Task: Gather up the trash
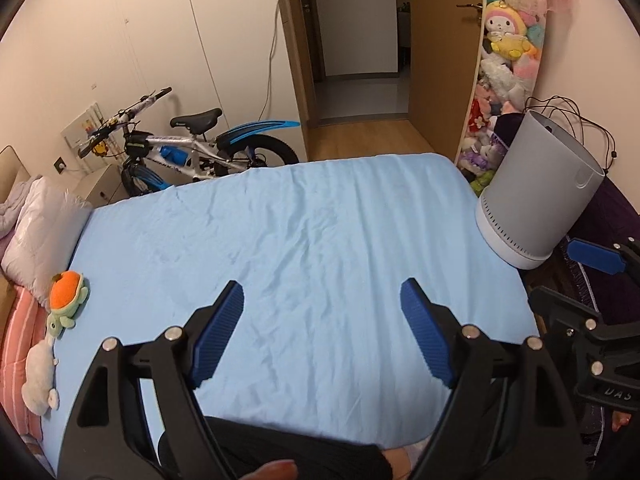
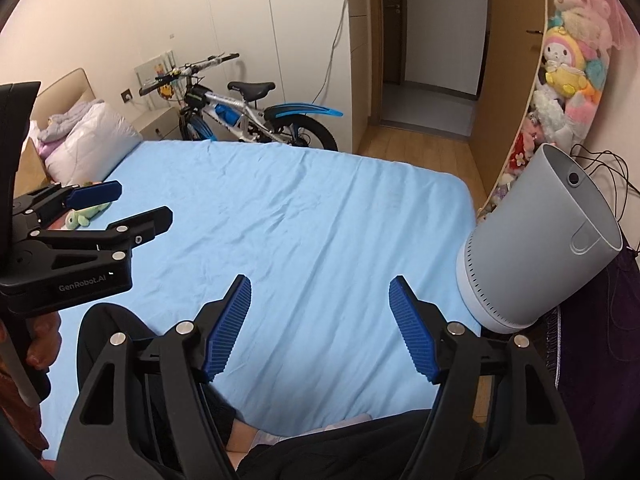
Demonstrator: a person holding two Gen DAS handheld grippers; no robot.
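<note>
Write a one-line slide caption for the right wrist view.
Open right tongs over a blue bed, grey bin tilted at its right corner.

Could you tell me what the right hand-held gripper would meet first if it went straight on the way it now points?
Most likely the bare blue bedsheet: the right hand-held gripper stands open and empty, aimed down at it, with the grey bin off to its right.

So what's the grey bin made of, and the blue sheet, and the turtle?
The bin looks like smooth matte plastic: even grey walls, a moulded handle notch and a paler base ring with slots. The sheet looks like soft woven cloth, maybe cotton: it is dull and full of fine creases. The turtle looks like fuzzy plush fabric with stuffing inside, going by its rounded, fluffy edges.
</note>
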